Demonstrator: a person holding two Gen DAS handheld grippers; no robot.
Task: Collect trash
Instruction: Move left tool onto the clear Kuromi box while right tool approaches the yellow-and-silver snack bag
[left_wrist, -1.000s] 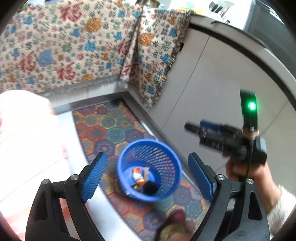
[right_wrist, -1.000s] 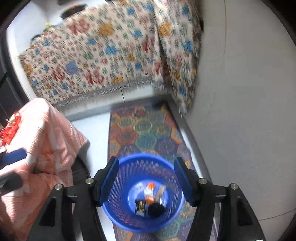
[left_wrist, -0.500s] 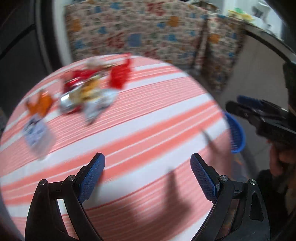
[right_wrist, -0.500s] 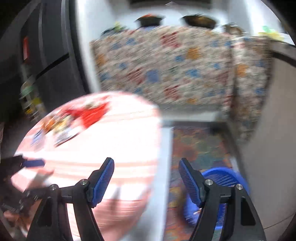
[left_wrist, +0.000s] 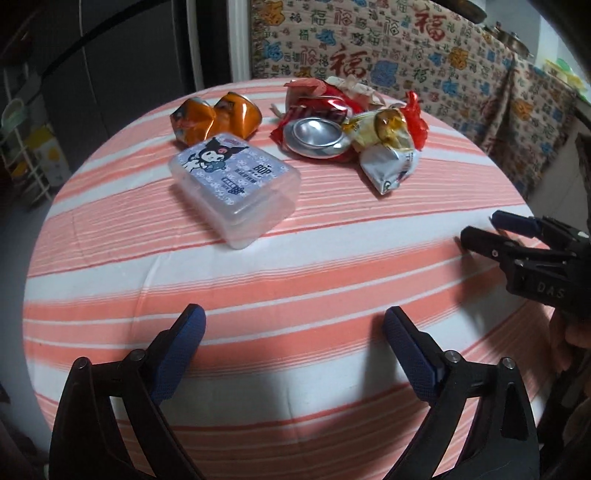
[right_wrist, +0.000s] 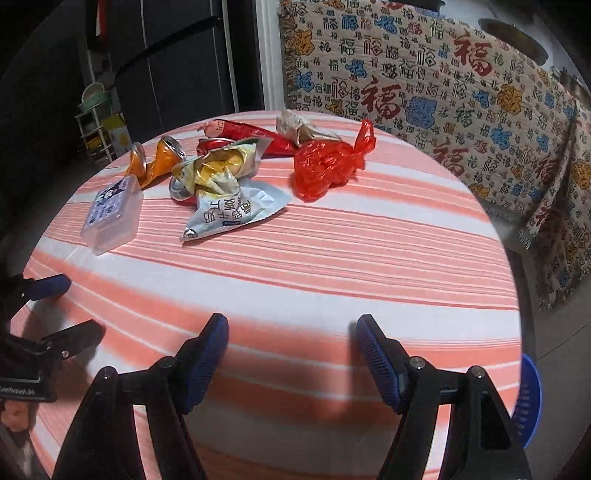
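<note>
Trash lies at the far side of a round table with a pink-striped cloth (left_wrist: 295, 280): a crushed orange can (left_wrist: 214, 118), a crushed red can (left_wrist: 317, 136), a silver wrapper (left_wrist: 391, 166), a red plastic bag (right_wrist: 328, 166), a clear plastic box (left_wrist: 236, 188). My left gripper (left_wrist: 293, 334) is open and empty above the near part of the table. My right gripper (right_wrist: 291, 343) is open and empty, also near the front edge. It shows at the right of the left wrist view (left_wrist: 487, 229). The blue basket's rim (right_wrist: 528, 398) shows past the table's right edge.
A patterned cloth (right_wrist: 443, 81) covers furniture behind the table. A dark fridge (right_wrist: 177, 66) and a small rack (right_wrist: 99, 118) stand at the back left. In the right wrist view the left gripper (right_wrist: 62, 310) is at the left edge.
Both grippers swung from above the blue basket on the floor up and left to the table. The trash pile is now in front of them. Both stayed open.
</note>
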